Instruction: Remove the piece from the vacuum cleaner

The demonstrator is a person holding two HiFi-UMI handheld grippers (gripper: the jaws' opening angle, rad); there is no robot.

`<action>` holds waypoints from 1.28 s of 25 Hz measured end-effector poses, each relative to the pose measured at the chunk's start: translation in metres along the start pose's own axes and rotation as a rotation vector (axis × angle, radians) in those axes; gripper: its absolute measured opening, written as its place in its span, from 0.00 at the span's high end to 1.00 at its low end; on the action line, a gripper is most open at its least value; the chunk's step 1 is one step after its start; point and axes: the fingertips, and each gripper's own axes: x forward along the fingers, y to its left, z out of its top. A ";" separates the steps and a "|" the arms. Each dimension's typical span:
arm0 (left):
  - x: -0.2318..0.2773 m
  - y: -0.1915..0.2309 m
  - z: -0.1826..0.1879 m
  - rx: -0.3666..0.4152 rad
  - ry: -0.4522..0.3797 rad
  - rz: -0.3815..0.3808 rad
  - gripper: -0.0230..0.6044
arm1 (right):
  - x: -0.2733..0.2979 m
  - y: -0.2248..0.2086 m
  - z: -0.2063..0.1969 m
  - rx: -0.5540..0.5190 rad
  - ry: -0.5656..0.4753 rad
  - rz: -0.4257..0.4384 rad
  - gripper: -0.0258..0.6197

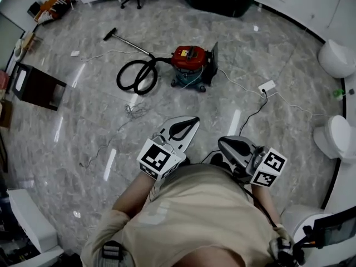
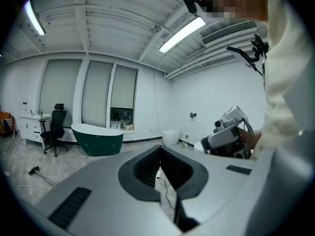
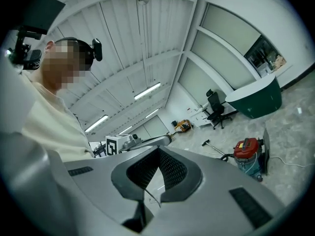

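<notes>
A red vacuum cleaner [image 1: 189, 58] with a teal base stands on the marble floor, well ahead of me. Its black hose [image 1: 136, 77] coils to the left and runs into a metal wand that ends in a floor nozzle [image 1: 109, 34]. The right gripper view shows the vacuum [image 3: 247, 153] small and far off. My left gripper [image 1: 193, 120] and right gripper [image 1: 223, 141] are held close to my body, far from the vacuum. The left gripper [image 2: 160, 147] has its jaws together with nothing between them. The right gripper [image 3: 158, 149] is likewise shut and empty.
A white power strip [image 1: 267, 86] with trailing cables lies right of the vacuum. A dark box [image 1: 36, 86] sits at the left, and white toilets [image 1: 336, 57] line the right wall. A green bathtub [image 2: 98, 139] and an office chair [image 2: 51, 129] stand at the far end.
</notes>
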 end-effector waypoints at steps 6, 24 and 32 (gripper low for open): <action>0.069 -0.052 0.018 0.047 0.028 -0.048 0.97 | -0.065 -0.033 0.013 0.040 0.000 0.016 0.96; 0.119 0.005 0.010 0.008 0.046 -0.095 0.97 | -0.046 -0.096 0.036 -0.034 0.064 -0.081 0.96; 0.087 0.122 0.009 -0.063 0.008 -0.083 0.97 | 0.064 -0.115 0.042 -0.094 0.190 -0.143 0.96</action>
